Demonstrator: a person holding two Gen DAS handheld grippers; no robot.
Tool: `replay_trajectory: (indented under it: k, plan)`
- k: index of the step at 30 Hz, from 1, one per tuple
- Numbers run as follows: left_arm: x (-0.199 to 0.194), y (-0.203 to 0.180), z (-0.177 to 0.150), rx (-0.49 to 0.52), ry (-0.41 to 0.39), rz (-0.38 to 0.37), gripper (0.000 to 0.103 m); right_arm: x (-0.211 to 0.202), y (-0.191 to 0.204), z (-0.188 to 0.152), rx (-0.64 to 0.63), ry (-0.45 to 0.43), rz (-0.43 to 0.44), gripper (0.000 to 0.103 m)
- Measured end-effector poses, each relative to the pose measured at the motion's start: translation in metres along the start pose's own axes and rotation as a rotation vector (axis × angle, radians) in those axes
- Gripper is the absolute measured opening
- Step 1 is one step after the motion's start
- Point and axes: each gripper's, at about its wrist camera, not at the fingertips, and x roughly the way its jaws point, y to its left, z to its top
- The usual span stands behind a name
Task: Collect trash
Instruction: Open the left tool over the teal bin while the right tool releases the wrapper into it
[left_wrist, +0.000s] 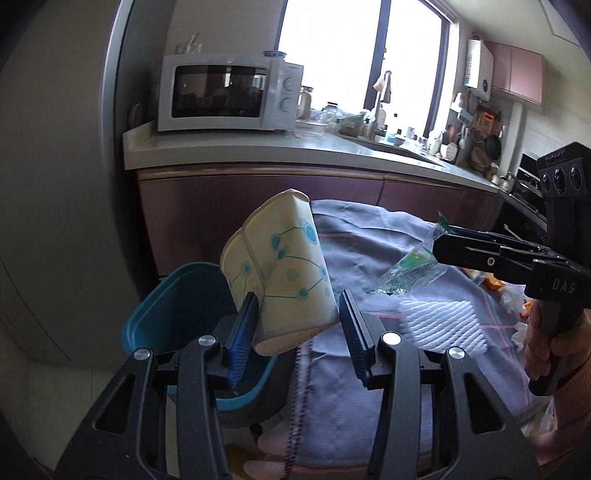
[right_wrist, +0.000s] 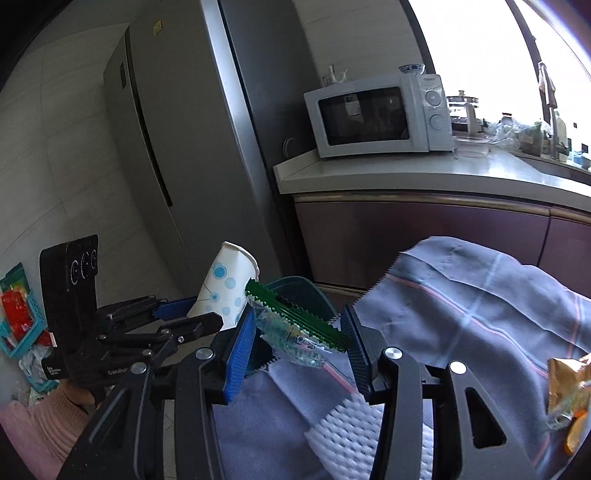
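Left wrist view: left gripper fingers part-open, clamped on crushed paper cup, cup tilted, rim up, held over the near rim of the teal bin. Bin sits just left of the table edge, open mouth unobstructed. Right wrist view: right gripper fingers at similar width, pinching a clear wrapper with green serrated strip crosswise, over the table's left edge, bin rim just beyond. Both grippers close together, side by side. Table under blue-grey checked cloth; white foam net, orange peel, and gold snack wrapper lie on it. Behind: purple cabinets, microwave, bright window, grey fridge at left.
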Motion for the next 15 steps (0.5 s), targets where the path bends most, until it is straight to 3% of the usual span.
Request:
replay_trajectory:
  k: [6,15]
  plan:
    - [0.03,0.048,-0.011,-0.047,0.051,0.073,0.045,0.068,0.005,0.014,0.03,0.093,0.033,0.045]
    - [0.073,0.079,-0.023,-0.084,0.114,0.125,0.04,0.135,0.015,0.017,0.07,0.213,0.01,0.046]
